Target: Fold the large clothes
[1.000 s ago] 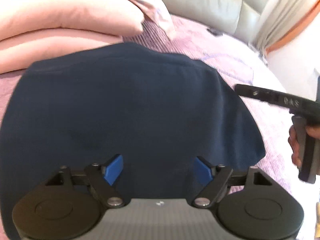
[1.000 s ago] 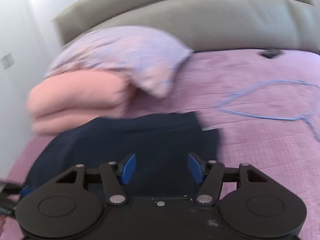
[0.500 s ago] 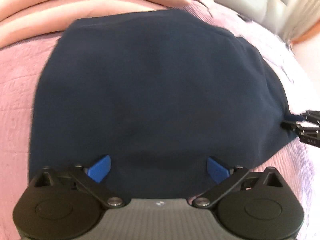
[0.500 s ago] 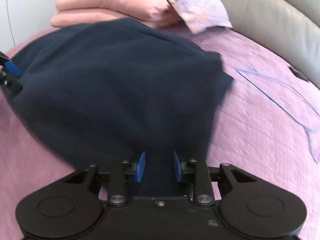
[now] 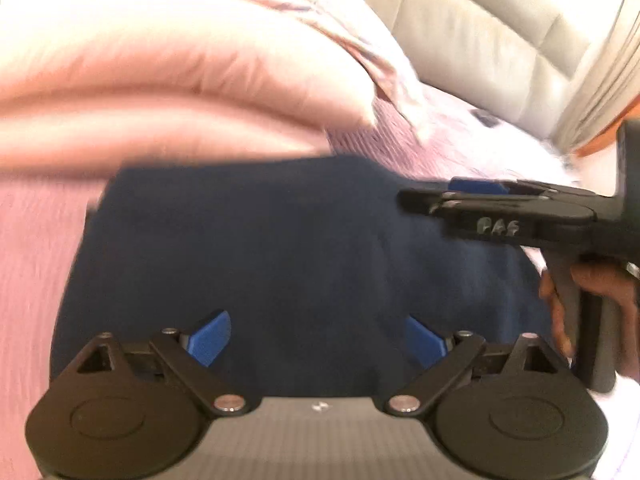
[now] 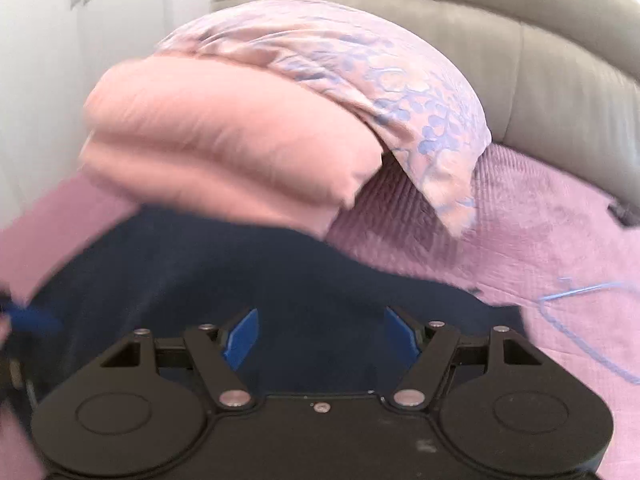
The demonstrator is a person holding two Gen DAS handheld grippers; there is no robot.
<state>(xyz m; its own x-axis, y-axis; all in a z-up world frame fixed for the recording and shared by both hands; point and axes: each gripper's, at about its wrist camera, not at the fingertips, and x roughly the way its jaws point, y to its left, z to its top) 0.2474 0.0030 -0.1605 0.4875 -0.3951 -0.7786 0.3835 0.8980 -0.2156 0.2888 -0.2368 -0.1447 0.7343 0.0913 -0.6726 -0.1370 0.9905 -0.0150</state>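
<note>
Both grippers, left [image 5: 316, 338] and right [image 6: 320, 336], gape empty above the navy garment [image 5: 280, 248] spread flat just ahead; soft, limp, probably light, best pinched at corners.

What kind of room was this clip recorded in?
Almost certainly a bedroom: the navy garment lies on a bed with a quilted lilac bedspread, a padded grey headboard stands behind it, and a folded pink duvet and patterned pillow are stacked near its head.
</note>
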